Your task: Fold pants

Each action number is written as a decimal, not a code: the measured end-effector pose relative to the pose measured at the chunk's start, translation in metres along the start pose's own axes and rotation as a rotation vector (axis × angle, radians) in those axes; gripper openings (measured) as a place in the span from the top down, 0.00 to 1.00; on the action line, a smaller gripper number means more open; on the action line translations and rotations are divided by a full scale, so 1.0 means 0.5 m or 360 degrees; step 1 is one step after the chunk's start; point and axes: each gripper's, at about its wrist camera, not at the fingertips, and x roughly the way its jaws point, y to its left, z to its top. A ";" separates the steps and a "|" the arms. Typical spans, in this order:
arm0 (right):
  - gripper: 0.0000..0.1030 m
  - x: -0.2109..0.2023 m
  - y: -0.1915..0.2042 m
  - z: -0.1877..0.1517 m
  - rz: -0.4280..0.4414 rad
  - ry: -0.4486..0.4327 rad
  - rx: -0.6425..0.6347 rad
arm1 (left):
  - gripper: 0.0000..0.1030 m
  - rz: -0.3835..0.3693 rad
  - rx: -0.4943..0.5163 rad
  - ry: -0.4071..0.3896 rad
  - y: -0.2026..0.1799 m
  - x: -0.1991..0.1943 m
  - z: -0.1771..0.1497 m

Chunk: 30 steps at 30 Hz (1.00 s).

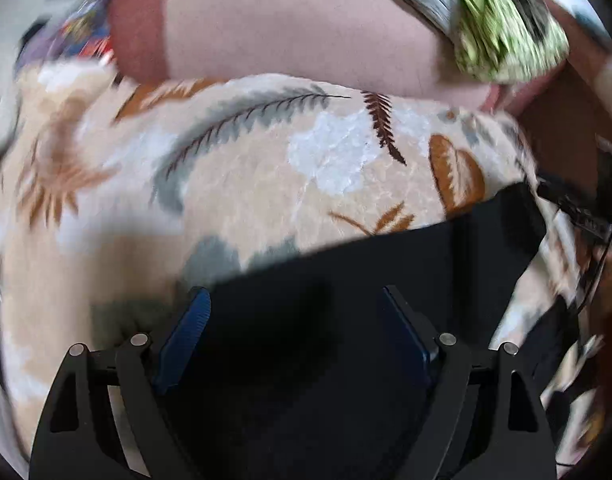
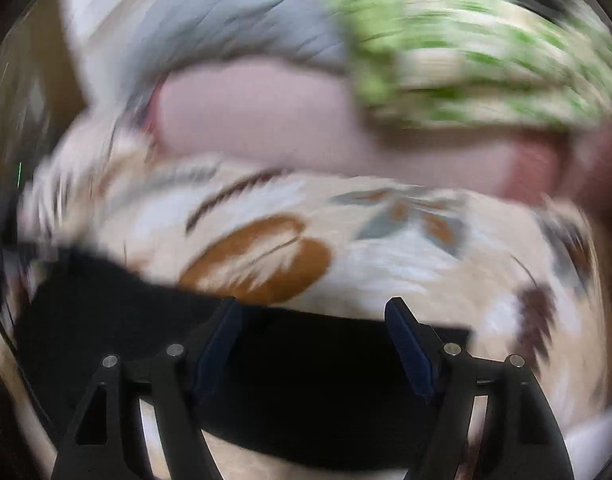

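On one leaf-print blanket point(image 1: 234, 184): one black pants point(image 1: 345, 288), two grippers.

A cream blanket point(image 1: 242, 184) printed with grey feathers, brown ferns and orange leaves covered the bed. Behind it lay a pale pink pillow point(image 1: 290, 36) with a darker red end, and beside that a green-and-white patterned cushion point(image 1: 501, 36) (heavily blurred in the right wrist view). Grey fabric point(image 2: 234, 28) lay behind the pillow.
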 end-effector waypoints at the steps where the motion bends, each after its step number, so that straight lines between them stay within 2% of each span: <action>1: 0.27 0.027 0.027 0.005 0.0003 0.0046 -0.0143 | 0.17 0.0028 0.0074 0.0007 -0.007 0.006 0.008; 2: 0.27 0.040 0.040 0.007 0.0027 0.0067 -0.0209 | 0.17 0.0019 0.0173 0.0023 -0.016 0.014 0.016; 5: 0.27 0.084 0.067 0.013 0.0062 0.0150 -0.0374 | 0.17 -0.0016 0.0339 0.0085 -0.032 0.043 0.025; 7: 0.27 0.114 0.071 0.010 0.0060 0.0230 -0.0426 | 0.17 -0.0012 0.0397 0.0186 -0.039 0.078 0.029; 8: 0.29 0.126 0.074 0.007 0.0038 0.0264 -0.0437 | 0.13 0.0037 0.0424 0.0259 -0.041 0.104 0.028; 9: 0.34 0.143 0.076 0.001 0.0021 0.0302 -0.0444 | 0.08 0.0056 0.0440 0.0262 -0.043 0.115 0.028; 10: 0.40 0.154 0.081 -0.005 0.0033 0.0334 -0.0435 | 0.03 0.0070 0.0455 0.0213 -0.046 0.115 0.029; 11: 0.57 0.152 0.088 -0.009 0.0060 0.0315 -0.0424 | 0.02 0.0088 0.0471 0.0219 -0.050 0.120 0.030; 12: 0.82 0.147 0.093 -0.009 0.0072 0.0297 -0.0432 | 0.02 0.0095 0.0465 0.0230 -0.051 0.124 0.031; 13: 0.95 0.140 0.104 -0.011 0.0059 0.0270 -0.0464 | 0.02 0.0102 0.0455 0.0222 -0.052 0.123 0.032; 14: 0.97 0.133 0.119 -0.016 -0.0009 0.0247 -0.0508 | 0.05 0.0112 0.0457 0.0222 -0.055 0.121 0.031; 15: 0.97 0.127 0.127 -0.018 -0.0046 0.0240 -0.0534 | 0.10 0.0114 0.0462 0.0215 -0.059 0.115 0.029; 16: 0.97 0.108 0.140 -0.024 -0.0096 0.0198 -0.0565 | 0.29 0.0097 0.0478 0.0202 -0.066 0.106 0.025; 17: 0.97 0.087 0.145 -0.024 -0.0128 0.0148 -0.0573 | 0.64 0.0079 0.0512 0.0172 -0.074 0.091 0.022; 18: 0.97 0.060 0.145 -0.023 -0.0155 0.0091 -0.0563 | 0.82 0.0107 0.0540 0.0143 -0.084 0.079 0.016; 19: 0.97 0.029 0.142 -0.021 -0.0178 0.0026 -0.0538 | 0.95 0.0214 0.0565 0.0106 -0.093 0.069 0.011; 21: 0.97 -0.032 0.138 -0.021 -0.0202 -0.0085 -0.0484 | 0.97 0.0305 0.0547 0.0062 -0.101 0.046 0.000; 25: 0.97 -0.191 0.167 -0.069 -0.0248 -0.0299 -0.0498 | 0.97 0.0263 0.0546 -0.0151 -0.129 -0.071 -0.042; 28: 0.97 -0.286 0.196 -0.142 -0.0246 -0.0348 -0.0518 | 0.97 0.0195 0.0523 -0.0305 -0.157 -0.196 -0.109; 30: 0.97 -0.315 0.207 -0.191 -0.0216 -0.0320 -0.0509 | 0.99 0.0232 0.0553 -0.0392 -0.180 -0.257 -0.160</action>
